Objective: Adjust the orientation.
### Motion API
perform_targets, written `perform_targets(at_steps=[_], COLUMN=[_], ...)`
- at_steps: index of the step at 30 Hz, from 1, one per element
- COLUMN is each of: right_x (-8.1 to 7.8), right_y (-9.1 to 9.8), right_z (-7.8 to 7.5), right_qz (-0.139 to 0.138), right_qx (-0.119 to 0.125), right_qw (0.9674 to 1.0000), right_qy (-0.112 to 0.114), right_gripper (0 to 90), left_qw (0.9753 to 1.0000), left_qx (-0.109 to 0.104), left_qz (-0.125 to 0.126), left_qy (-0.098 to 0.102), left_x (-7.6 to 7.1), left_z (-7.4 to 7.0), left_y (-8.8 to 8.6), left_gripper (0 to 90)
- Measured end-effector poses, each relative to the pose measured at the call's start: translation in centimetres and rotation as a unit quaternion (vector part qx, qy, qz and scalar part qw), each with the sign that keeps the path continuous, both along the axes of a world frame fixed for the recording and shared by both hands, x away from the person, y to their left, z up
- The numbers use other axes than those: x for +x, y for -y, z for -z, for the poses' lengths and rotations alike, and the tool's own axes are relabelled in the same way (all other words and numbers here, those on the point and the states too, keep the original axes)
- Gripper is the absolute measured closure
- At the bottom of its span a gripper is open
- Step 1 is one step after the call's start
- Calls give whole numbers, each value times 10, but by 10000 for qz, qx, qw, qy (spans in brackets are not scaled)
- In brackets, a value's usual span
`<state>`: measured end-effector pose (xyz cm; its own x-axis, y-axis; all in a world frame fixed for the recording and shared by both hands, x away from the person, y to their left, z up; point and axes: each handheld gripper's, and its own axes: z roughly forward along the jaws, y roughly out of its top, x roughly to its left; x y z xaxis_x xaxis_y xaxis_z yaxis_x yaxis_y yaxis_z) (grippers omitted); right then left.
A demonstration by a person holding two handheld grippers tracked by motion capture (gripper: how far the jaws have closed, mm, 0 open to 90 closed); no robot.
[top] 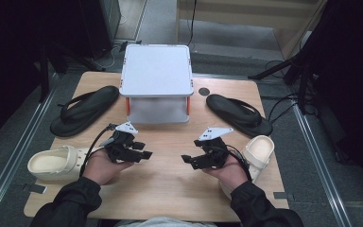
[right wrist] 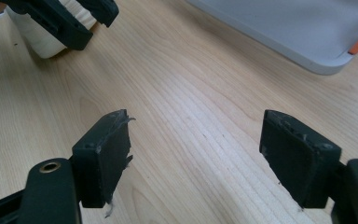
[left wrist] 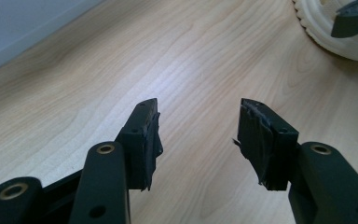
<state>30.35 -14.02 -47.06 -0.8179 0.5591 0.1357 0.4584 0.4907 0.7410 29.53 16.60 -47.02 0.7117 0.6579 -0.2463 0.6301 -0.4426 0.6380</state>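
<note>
My left gripper [top: 144,154] hovers low over the wooden table [top: 170,189], left of centre, pointing right. Its jaws stand open with nothing but bare wood between them [left wrist: 199,114]. My right gripper [top: 186,159] faces it from right of centre, open as well with nothing between the jaws [right wrist: 196,128]. A cream clog [top: 52,163] lies behind the left hand at the table's left edge. A second cream clog [top: 259,150] lies behind the right hand. The right-hand clog [left wrist: 338,44] also appears in the left gripper view, the left-hand clog [right wrist: 37,39] in the right gripper view.
A grey two-level rack [top: 157,71] with orange posts stands at the back centre; its edge [right wrist: 303,32] shows in the right gripper view. One black sandal [top: 82,111] lies to its left, another [top: 238,114] to its right. Dark floor and stands surround the table.
</note>
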Motion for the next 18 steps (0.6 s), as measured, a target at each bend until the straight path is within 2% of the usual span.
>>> perform_targets(at_steps=[4,6,7,8,12,13,16,17,18], right_x=[-2,-4,-4,-4,-3,-2,-3,-3,-3], right_y=[-1,-2,-2,-2,0,1,1,1,1], right_z=[-2,-1,0,0,0,0,1,3,3], right_qz=[4,48,69,69,100,81,96,183,183], right_qx=[18,-198,-258,-258,-222,-247,-343,-560,-560], right_qw=[10000,9997,9996,9996,9997,9997,9993,9981,9981], right_qy=[37,114,135,135,43,37,97,152,152], right_gripper=[274,292,301,301,319,324,324,331,331], left_qw=[9999,9999,9999,9999,9996,9993,9990,9987,9987], left_qx=[-67,-48,53,53,183,176,193,250,250], left_qz=[29,10,-48,-48,-79,-102,-122,-138,-138], left_qy=[-88,-104,-84,-84,-209,-318,-394,-433,-433], left_x=[-2,-3,-5,-5,-6,-5,-4,-3,-3], left_z=[-1,-3,-5,-5,-4,-4,-4,-3,-3], left_y=[-5,-7,-7,-7,-8,-8,-8,-8,-8], left_gripper=[463,467,465,464,453,454,469,469,469])
